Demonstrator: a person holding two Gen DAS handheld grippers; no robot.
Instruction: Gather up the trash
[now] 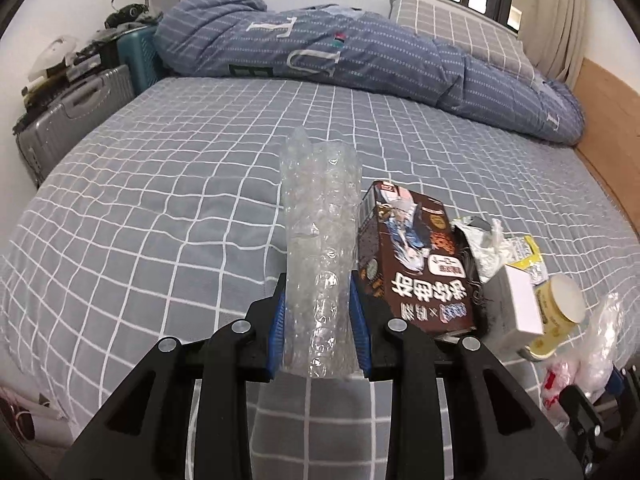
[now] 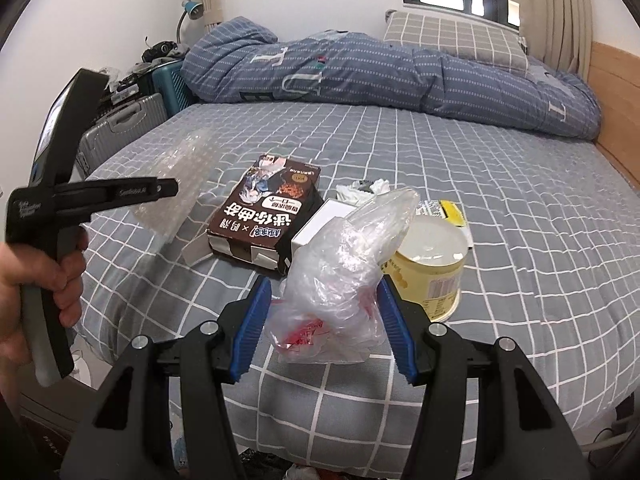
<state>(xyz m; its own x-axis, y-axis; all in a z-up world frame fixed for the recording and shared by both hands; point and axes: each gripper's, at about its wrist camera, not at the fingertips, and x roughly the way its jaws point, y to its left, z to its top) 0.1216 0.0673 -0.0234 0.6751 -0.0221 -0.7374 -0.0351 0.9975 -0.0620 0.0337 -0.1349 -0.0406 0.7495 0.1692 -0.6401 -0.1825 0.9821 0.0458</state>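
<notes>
On the grey checked bed sheet (image 1: 160,200), seen from the left wrist camera, the left gripper (image 1: 319,320) has its blue pads pressed against both sides of a roll of bubble wrap (image 1: 320,240), which stands up between the jaws and leans a little away from the camera. Just right of it lies a brown snack box (image 1: 412,264) with a crumpled white wrapper (image 1: 478,240) at its far corner, then a small white box (image 1: 520,304) and a pale yellow tub (image 1: 560,304). At the far right edge a clear plastic bag (image 1: 592,344) shows in part. A blue quilt (image 1: 360,52) lies heaped across the far side of the bed.

From the right wrist camera, the right gripper (image 2: 324,320) has the clear plastic bag (image 2: 344,264), with red print near its base, between its blue pads; the right pad touches the bag, while the left one seems to stand just off it, so I cannot tell whether the jaws truly grip it. Behind the bag sit the yellow tub (image 2: 432,264), the white box (image 2: 320,220) and the brown box (image 2: 264,208). At left a hand (image 2: 36,280) holds the left gripper's handle, with the bubble wrap (image 2: 176,184) blurred beyond it. A grey suitcase (image 2: 120,128) stands beside the bed.
</notes>
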